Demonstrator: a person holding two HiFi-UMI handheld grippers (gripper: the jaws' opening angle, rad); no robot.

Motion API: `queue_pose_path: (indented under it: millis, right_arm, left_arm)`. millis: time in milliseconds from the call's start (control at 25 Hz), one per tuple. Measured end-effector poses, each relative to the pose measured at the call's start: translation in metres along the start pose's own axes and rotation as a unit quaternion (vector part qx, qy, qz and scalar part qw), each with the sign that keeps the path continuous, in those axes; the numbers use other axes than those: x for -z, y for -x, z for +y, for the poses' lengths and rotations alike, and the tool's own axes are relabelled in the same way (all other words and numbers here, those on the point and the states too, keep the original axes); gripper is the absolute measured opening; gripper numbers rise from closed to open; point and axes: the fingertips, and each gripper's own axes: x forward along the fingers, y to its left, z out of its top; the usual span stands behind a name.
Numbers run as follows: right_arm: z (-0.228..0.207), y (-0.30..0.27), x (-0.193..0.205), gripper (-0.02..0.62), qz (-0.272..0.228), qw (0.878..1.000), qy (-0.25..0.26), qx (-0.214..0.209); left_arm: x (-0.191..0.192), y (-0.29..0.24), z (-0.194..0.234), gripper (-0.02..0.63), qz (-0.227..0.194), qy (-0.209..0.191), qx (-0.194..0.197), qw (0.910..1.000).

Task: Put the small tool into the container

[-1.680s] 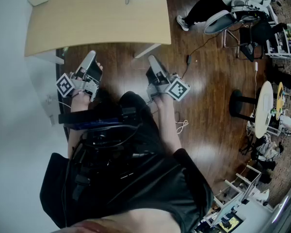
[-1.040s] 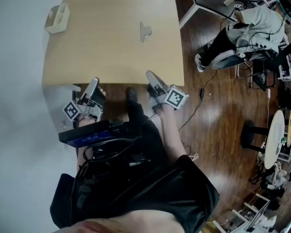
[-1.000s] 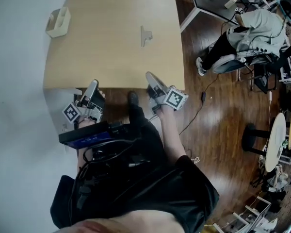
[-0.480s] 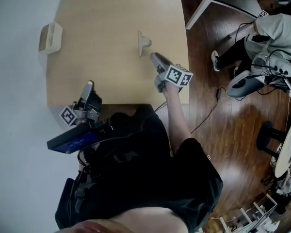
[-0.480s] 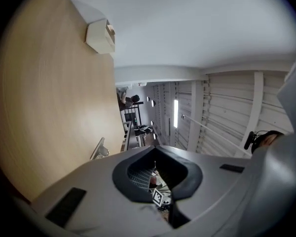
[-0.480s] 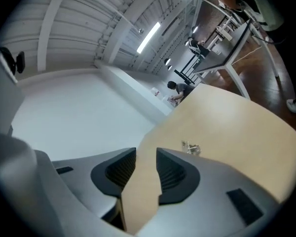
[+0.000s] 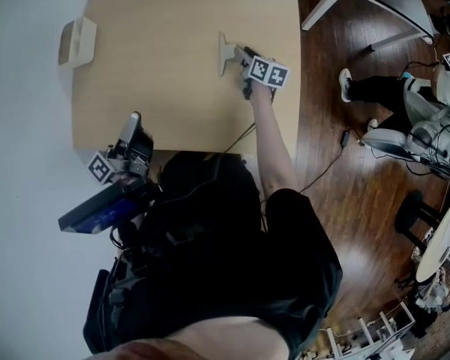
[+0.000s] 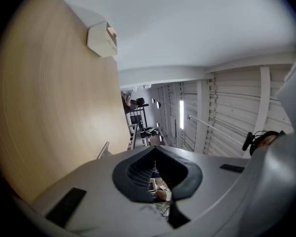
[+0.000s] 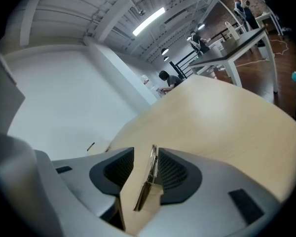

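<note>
Resting on the pale wooden worktop (image 7: 157,88), the small metal clip (image 9: 149,179) is sitting between the fingers of the right gripper (image 7: 238,52). They have just been opening wide and are not pressing on it, seemingly to straddle it for a pickup. The cream container (image 7: 76,41) is waiting well apart at the left edge. The left gripper (image 8: 155,154) is idling at the near edge, fingers clenched on nothing.

Right tongs (image 7: 238,52) were down by lap. Now reached far out over tabletop (image 7: 172,103), down to small tool (image 7: 223,54). Jaws were shut, have just been opening, now wide apart. Small tool stands between them, not squeezed. Left tongs (image 7: 133,120) slid up from beside lap to near edge of tabletop. Person stepped in closer to tabletop.
</note>
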Motion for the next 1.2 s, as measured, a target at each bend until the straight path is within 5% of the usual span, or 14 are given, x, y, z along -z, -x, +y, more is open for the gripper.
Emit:
queue_pose_path:
  millis: [280, 440, 760, 880, 1120, 1200]
  right_arm:
    - [-0.007, -0.003, 0.026, 0.003, 0.032, 0.996, -0.084, 0.021]
    - [0.021, 0.015, 0.054, 0.003, 0.057, 0.98, -0.189, -0.002]
    - [0.02, 0.035, 0.068, 0.096, 0.076, 0.978, -0.193, 0.007]
    - [0.021, 0.022, 0.07, 0.146, 0.094, 0.968, -0.231, -0.016]
    - [0.022, -0.006, 0.086, 0.144, 0.096, 0.949, -0.298, -0.039]
    - [0.022, -0.01, 0.078, 0.054, 0.084, 0.944, -0.314, -0.061]
  left_arm:
    - [0.002, -0.009, -0.002, -0.004, 0.0, 0.011, 0.007, 0.9999]
    - [0.002, -0.017, -0.006, -0.004, 0.006, 0.011, 0.012, 0.9999]
    - [-0.003, -0.014, -0.003, -0.004, -0.014, 0.013, 0.013, 0.9997]
    - [-0.006, -0.013, -0.003, -0.003, -0.023, 0.012, 0.012, 0.9996]
    - [-0.012, -0.008, -0.003, -0.003, -0.035, 0.001, 0.008, 0.9993]
    - [-0.009, -0.01, -0.004, -0.005, -0.038, -0.004, 0.006, 0.9992]
